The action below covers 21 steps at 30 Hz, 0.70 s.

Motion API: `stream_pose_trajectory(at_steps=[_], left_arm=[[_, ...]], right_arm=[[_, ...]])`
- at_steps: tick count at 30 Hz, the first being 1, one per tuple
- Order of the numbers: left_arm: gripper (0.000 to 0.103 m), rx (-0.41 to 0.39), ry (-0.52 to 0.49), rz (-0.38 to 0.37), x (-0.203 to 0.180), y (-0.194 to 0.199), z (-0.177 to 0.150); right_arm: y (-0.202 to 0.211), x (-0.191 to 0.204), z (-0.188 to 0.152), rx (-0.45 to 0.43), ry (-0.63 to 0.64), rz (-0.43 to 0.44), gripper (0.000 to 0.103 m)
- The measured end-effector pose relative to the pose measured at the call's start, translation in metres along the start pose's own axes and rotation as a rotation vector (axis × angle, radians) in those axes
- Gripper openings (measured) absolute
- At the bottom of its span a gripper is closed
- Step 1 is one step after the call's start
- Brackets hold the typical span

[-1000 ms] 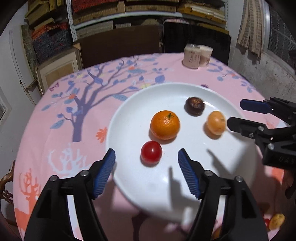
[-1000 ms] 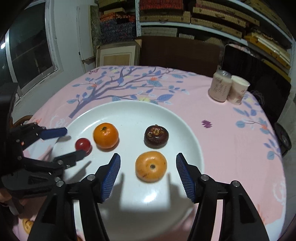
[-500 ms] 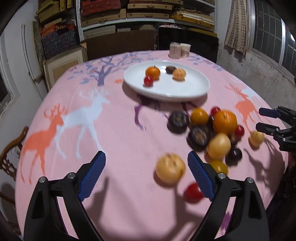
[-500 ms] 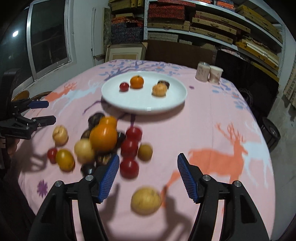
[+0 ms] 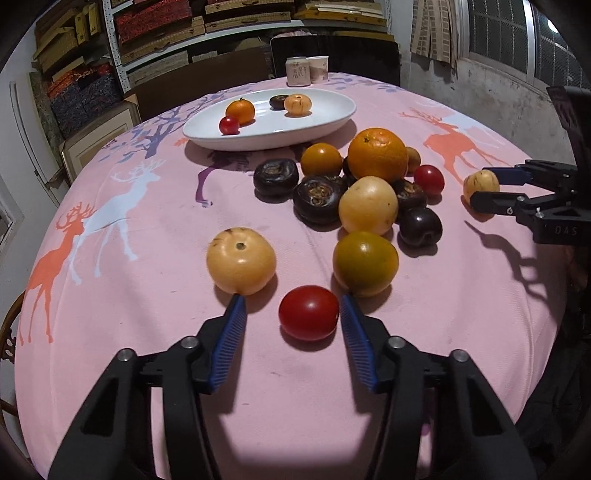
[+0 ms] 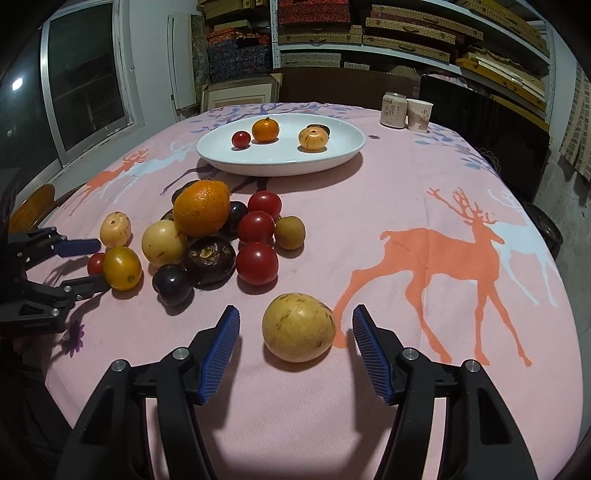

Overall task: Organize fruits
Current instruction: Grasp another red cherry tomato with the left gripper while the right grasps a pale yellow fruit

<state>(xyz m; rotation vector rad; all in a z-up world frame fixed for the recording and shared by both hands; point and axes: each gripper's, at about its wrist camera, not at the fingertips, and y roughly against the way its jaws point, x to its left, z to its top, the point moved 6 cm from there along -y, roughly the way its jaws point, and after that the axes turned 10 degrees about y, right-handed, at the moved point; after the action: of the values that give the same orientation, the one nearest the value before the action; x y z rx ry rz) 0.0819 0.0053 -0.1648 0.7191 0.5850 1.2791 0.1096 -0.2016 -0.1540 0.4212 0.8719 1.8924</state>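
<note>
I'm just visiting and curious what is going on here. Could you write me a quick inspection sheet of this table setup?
Surface: round table under a pink deer-print tablecloth.
Job's things: white plate holding four fruits; a loose fruit pile on the cloth nearer the camera, with a large orange on top.
Clutter: a can and a paper cup stand behind the plate.
Grippers: left tool open around a red tomato; right tool open around a yellow speckled fruit. Neither fruit is clamped.
Cables: nothing seen.
Surroundings: shelves of stacked boxes, a window, a framed picture leaning on the floor.
</note>
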Motion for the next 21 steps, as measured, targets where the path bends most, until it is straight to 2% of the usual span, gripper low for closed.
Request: stream_pose_trajectory(at_steps=[2,3,5,6,21], left_arm=[[0.045,-0.001,0.000,-0.013,-0.0011,-0.0013,0.0013],[0.043,0.000,0.003,-0.022,-0.0016,-0.0020,0.0016],[0.033,0.000,-0.001,-0.034,-0.0035,-0.0014,0.0006],[0.032,-0.001,-0.003,-0.037,-0.0041,-0.0010,0.0005],[0.030,-0.005,0.058,-0.078,0.0027,-0.0001,-0.0032]], right_arm=[[-0.0026,0.0000,0.0011,-0.001,-0.007,0.007,0.057],[-0.0041,0.0009,0.0014,0.001,-0.006,0.012,0.048],[-0.0059,0.0036,0.0006,0.009,0.019,-0.018,0.042],[-0.0054,0.0035,0.0005,0.006,0.023,-0.021,0.041],[-0.0019,-0.0005,-0.0026,0.003,-0.008,-0.007,0.040]])
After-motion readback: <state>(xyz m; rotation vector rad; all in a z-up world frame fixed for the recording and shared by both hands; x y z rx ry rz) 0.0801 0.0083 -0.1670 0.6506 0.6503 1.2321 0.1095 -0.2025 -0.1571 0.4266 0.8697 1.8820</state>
